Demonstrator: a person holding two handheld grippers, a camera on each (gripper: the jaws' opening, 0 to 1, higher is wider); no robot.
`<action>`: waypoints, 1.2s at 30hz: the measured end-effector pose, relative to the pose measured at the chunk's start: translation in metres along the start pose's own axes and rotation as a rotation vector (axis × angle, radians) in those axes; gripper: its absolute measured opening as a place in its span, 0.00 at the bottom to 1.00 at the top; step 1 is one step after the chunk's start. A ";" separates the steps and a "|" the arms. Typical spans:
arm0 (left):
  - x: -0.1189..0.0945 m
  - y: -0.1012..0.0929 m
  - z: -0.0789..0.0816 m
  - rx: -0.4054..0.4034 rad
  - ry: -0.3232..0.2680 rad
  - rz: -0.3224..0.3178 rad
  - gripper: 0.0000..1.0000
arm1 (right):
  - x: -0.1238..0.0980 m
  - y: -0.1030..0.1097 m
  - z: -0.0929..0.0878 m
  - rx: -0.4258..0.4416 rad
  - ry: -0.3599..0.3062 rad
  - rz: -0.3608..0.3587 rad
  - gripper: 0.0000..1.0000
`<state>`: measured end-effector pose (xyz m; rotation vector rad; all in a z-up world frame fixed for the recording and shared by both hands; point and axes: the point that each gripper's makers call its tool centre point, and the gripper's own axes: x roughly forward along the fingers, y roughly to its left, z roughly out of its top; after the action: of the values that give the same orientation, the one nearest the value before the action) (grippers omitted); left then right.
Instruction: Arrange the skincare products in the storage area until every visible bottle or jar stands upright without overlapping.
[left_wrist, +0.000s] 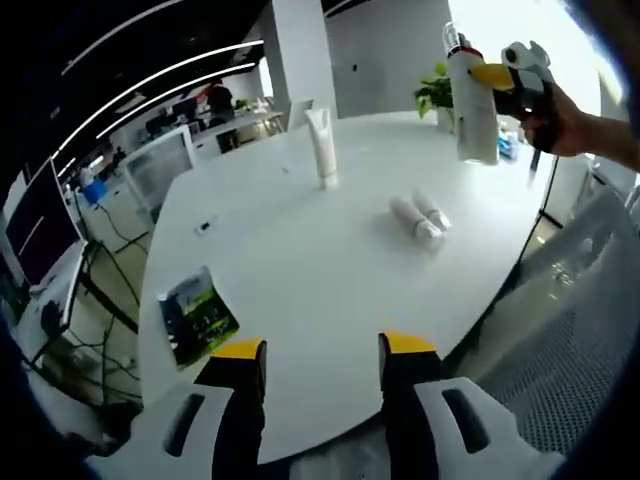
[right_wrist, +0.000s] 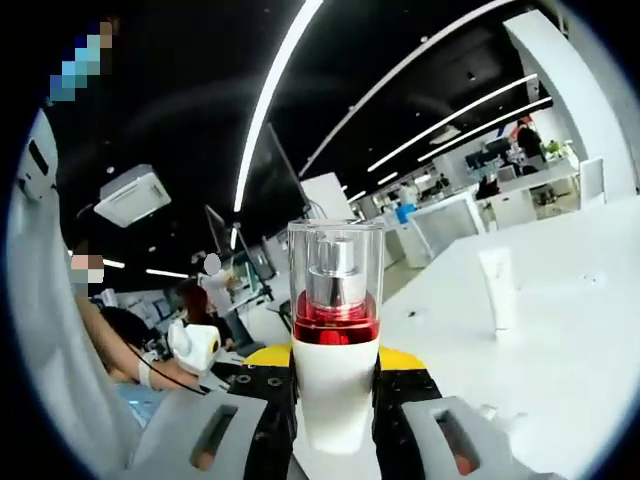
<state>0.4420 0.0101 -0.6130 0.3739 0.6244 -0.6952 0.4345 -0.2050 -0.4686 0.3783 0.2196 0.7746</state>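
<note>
Right gripper view: right gripper fingers clamp white pump bottle with clear cap and red collar, lifted off white round worktop for upright placing. Left gripper empty, fingers apart; two small white bottles lie toppled ahead.

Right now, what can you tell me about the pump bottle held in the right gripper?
The pump bottle has a white, opaque-looking body, a red band at the shoulder, a silver pump and a clear cap over it. It stands upright between the right gripper's yellow-tipped jaws, which press on both sides of its body. In the left gripper view the same bottle is lifted clear above the white table, apart from the other products.
</note>
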 end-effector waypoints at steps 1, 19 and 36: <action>-0.001 0.000 0.000 0.001 -0.002 0.002 0.45 | -0.002 0.000 0.000 -0.002 -0.004 0.019 0.21; -0.007 -0.051 0.086 -0.065 -0.251 -0.168 0.63 | 0.005 0.008 0.001 -0.063 0.038 0.169 0.21; -0.020 -0.164 0.191 -0.108 -0.435 -0.634 0.73 | -0.009 0.050 -0.002 -0.148 0.097 0.321 0.22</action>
<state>0.3938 -0.1952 -0.4747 -0.0943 0.3545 -1.2992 0.3960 -0.1781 -0.4496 0.2378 0.1935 1.1203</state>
